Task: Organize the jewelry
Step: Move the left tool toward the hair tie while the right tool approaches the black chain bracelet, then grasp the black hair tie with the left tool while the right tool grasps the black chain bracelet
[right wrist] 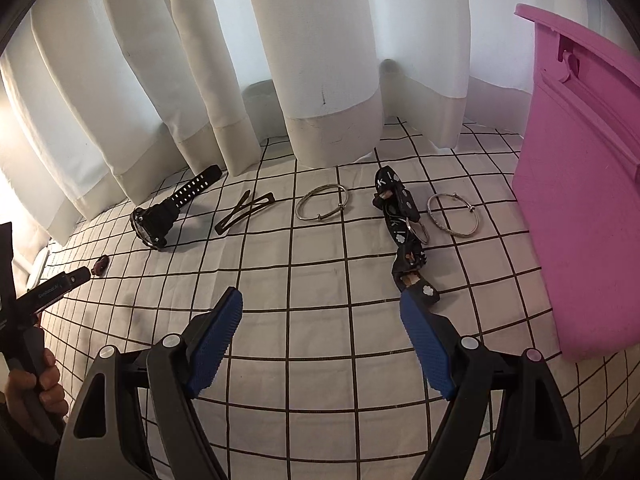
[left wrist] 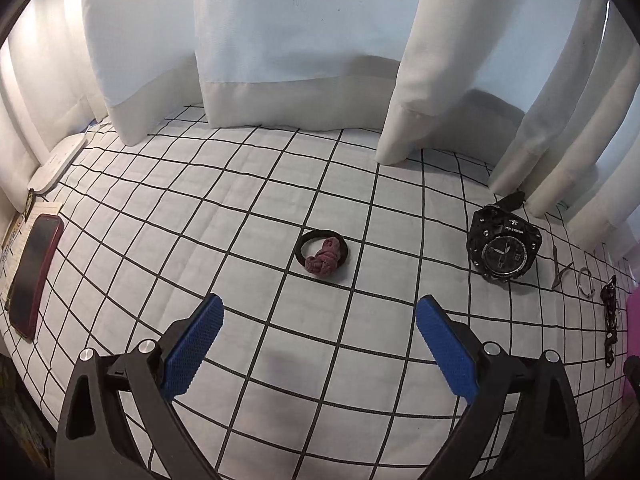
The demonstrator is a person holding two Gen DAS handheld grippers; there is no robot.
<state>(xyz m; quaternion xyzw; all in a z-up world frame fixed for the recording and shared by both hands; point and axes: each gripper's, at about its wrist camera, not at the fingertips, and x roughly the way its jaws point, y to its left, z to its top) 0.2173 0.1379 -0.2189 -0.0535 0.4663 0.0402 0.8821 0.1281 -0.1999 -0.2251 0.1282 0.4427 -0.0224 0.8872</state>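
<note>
Left tongs wide open, empty. Right tongs wide open, empty. Surface: grid-print bed.

Landmark: pink bin, right edge of bed. Strap lies left of bin, long axis running away from right tongs, near end just ahead of right finger. Right hand nearer; likely first pick.

Count: bangles 2, hair clip 1, watch 1, hair tie 1, dead ahead of left tongs, far left of bin.
</note>
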